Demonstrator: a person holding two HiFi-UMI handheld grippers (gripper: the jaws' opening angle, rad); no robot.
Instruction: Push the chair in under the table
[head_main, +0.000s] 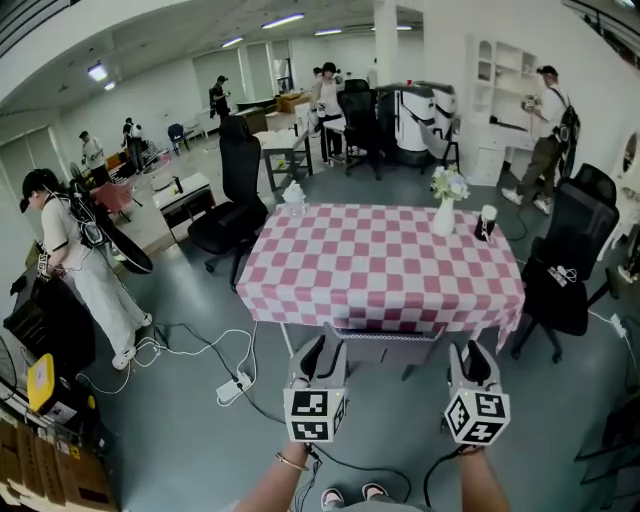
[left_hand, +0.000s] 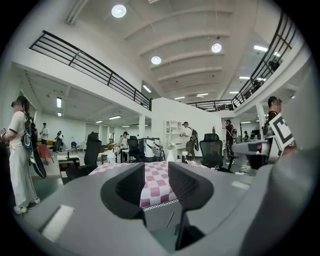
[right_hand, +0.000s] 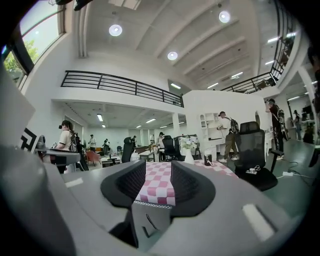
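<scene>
Open floor (head_main: 398, 425) before table (head_main: 380, 265); chair (head_main: 385, 348) seemingly tucked under; left black chair (head_main: 232, 200), right black chair (head_main: 565, 270) flanking

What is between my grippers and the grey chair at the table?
Nothing visible. The left gripper and right gripper, jaws open and empty, face the grey chair, which already sits tucked under the checkered table's near edge.

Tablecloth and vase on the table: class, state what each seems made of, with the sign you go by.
Tablecloth: probably fabric, matt; its pink-and-white checked edge hangs limp at the sides, with a lacy trim. Vase: perhaps glazed ceramic or opaque glass, white and smooth; too small to settle.
</scene>
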